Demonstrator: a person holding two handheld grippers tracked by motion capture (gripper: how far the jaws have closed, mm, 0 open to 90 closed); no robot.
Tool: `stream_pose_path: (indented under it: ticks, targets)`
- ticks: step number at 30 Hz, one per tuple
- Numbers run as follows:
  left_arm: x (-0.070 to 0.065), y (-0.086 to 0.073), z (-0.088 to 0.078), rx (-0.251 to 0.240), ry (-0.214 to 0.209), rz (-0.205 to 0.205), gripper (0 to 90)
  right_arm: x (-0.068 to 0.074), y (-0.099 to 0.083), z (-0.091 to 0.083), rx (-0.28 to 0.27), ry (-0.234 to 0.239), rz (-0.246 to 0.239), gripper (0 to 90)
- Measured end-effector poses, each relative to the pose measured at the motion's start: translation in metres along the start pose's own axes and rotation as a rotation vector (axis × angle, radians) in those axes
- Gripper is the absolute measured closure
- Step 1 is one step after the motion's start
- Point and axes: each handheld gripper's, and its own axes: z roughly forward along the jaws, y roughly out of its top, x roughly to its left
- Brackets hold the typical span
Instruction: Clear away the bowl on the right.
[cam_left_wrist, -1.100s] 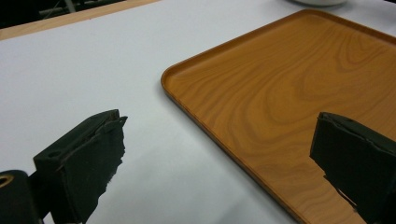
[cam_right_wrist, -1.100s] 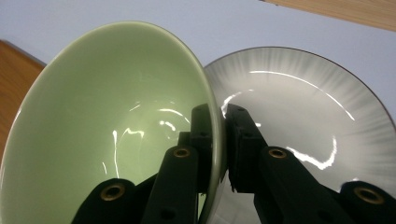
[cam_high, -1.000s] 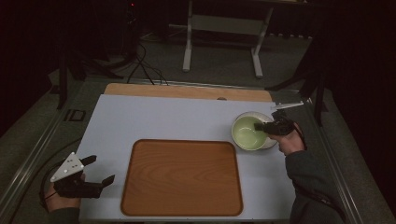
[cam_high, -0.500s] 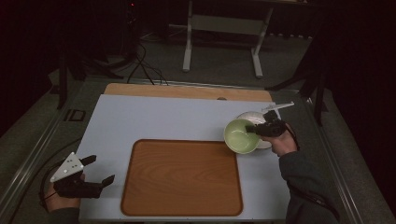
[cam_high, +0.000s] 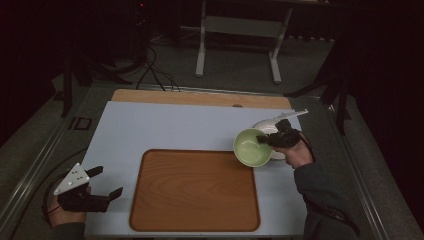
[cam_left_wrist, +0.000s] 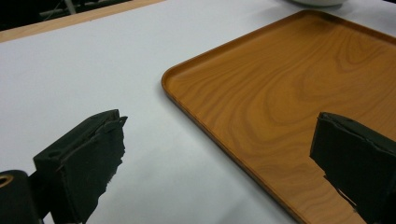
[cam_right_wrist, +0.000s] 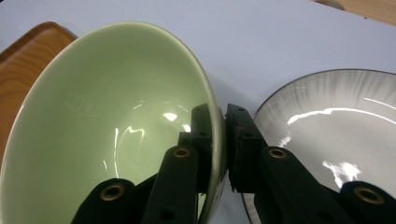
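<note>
Clamping the green bowl's (cam_high: 252, 147) rim, the right gripper (cam_high: 264, 139) holds it tilted beside the tray's (cam_high: 195, 192) corner; the left gripper (cam_high: 106, 186) rests spread-jawed, well apart.

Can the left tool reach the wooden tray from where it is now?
Probably yes: the left tool is open beside the wooden tray, with only bare white table between them.

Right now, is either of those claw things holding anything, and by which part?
The right gripper holds the green bowl by its rim, one jaw inside and one outside. The left gripper is open, holding nothing.
</note>
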Motion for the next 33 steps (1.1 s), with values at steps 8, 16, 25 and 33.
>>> stream_pose_path:
  ticks: [8,16,25,33]
  targets:
    - [0.0,0.0,0.0,-0.001,0.0,0.001,3.0,0.007,0.005,0.0,-0.007,0.012,-0.018,82.2]
    - [0.0,0.0,-0.001,-0.003,0.001,0.001,2.9,0.017,0.009,0.004,-0.006,0.031,-0.039,82.2]
    - [0.0,0.0,-0.001,-0.003,0.001,0.002,2.9,0.026,0.011,0.008,0.003,0.048,-0.062,82.1]
    - [0.0,0.0,-0.001,-0.005,0.001,0.002,2.9,0.035,0.013,0.012,-0.001,0.057,-0.083,82.2]
